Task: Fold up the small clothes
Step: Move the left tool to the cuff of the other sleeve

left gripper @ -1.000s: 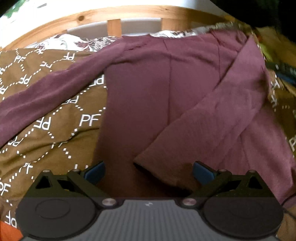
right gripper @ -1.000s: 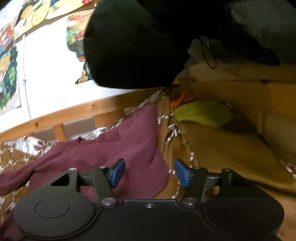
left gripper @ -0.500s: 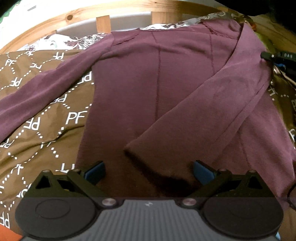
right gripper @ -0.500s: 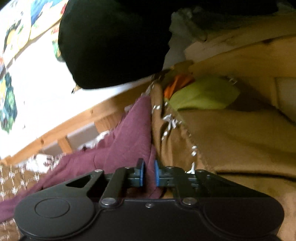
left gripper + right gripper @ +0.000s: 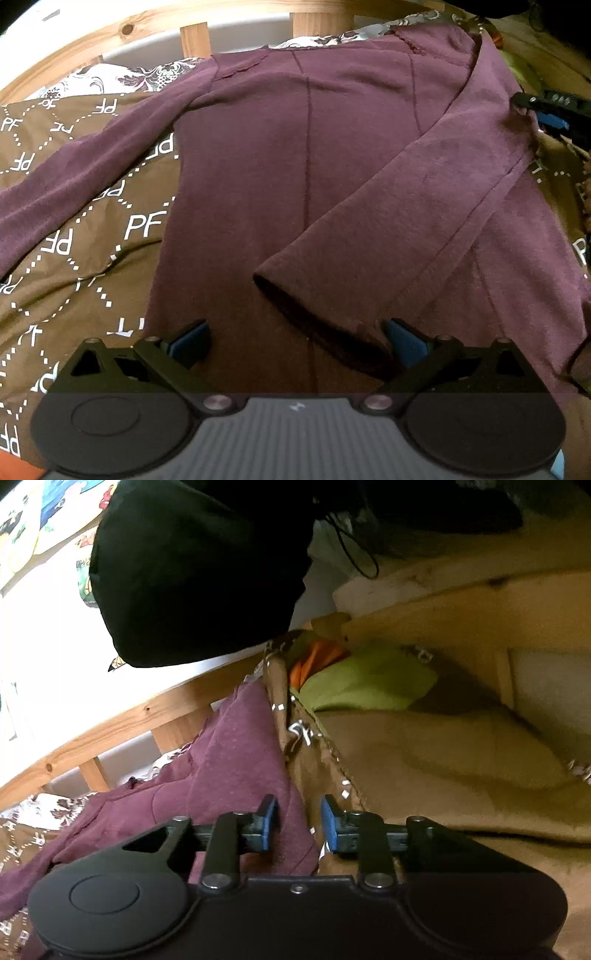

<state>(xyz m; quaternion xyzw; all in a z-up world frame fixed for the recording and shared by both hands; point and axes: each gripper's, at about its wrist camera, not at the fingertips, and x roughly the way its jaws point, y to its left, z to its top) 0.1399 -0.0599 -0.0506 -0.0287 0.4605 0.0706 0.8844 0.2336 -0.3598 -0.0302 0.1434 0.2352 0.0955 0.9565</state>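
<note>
A maroon long-sleeved top [image 5: 280,177] lies flat on a brown blanket [image 5: 92,266] printed with "PF". Its right sleeve [image 5: 406,229] is folded diagonally across the body, cuff near my left gripper [image 5: 295,339], which is open and empty just above the hem. The other sleeve [image 5: 74,177] stretches out to the left. My right gripper [image 5: 299,825] is at the top's right shoulder edge [image 5: 251,760], jaws partly open with the cloth edge between them; it also shows in the left wrist view [image 5: 554,110].
A wooden bed rail [image 5: 192,33] runs along the far side. A white patterned pillow [image 5: 122,75] lies behind the top. Green cloth [image 5: 365,683] and orange cloth [image 5: 317,657] lie at the bed corner. A black shape [image 5: 199,568] hangs overhead.
My right gripper was open, shut at the top's shoulder edge, and has now opened partway. The left gripper drew back and up, still open; the folded sleeve lies flatter.
</note>
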